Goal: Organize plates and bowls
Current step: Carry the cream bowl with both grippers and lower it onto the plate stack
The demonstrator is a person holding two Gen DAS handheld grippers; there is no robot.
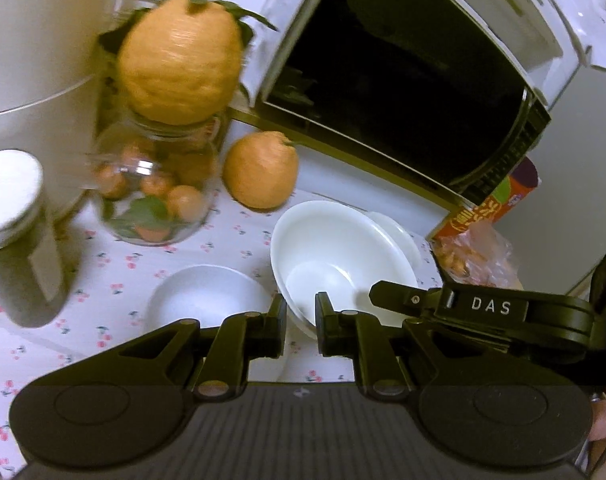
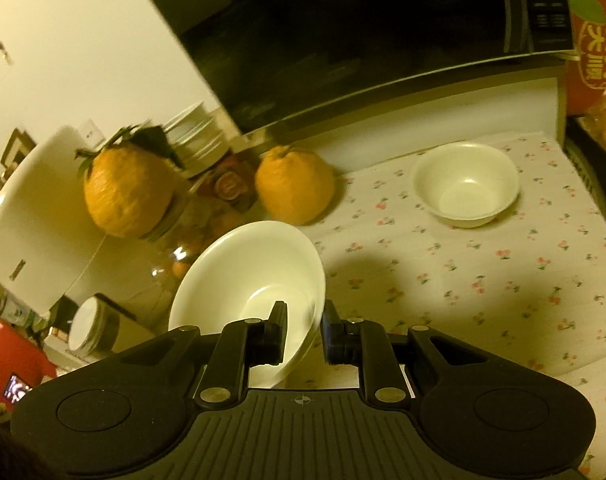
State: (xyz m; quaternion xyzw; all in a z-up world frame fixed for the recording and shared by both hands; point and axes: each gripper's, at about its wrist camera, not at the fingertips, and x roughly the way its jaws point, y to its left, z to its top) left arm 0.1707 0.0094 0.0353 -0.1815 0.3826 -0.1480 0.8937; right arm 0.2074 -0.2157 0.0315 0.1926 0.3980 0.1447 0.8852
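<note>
In the left wrist view, my left gripper (image 1: 301,326) is shut on the near rim of a white bowl (image 1: 339,256), held tilted above the flowered tablecloth. A smaller white bowl (image 1: 205,294) sits on the cloth just left of it. The other gripper (image 1: 483,308) reaches in from the right beside the held bowl. In the right wrist view, my right gripper (image 2: 303,330) is shut on the rim of a white bowl (image 2: 247,276), held tilted in the air. Another white bowl (image 2: 467,184) stands on the cloth at the far right.
A microwave (image 1: 403,68) stands at the back. A glass jar (image 1: 155,184) of small oranges carries a large citrus (image 1: 179,64); a second citrus (image 1: 261,170) lies beside it. A lidded jar (image 1: 13,236) is at left, a snack bag (image 1: 479,256) at right. Stacked white dishes (image 2: 197,136) stand behind.
</note>
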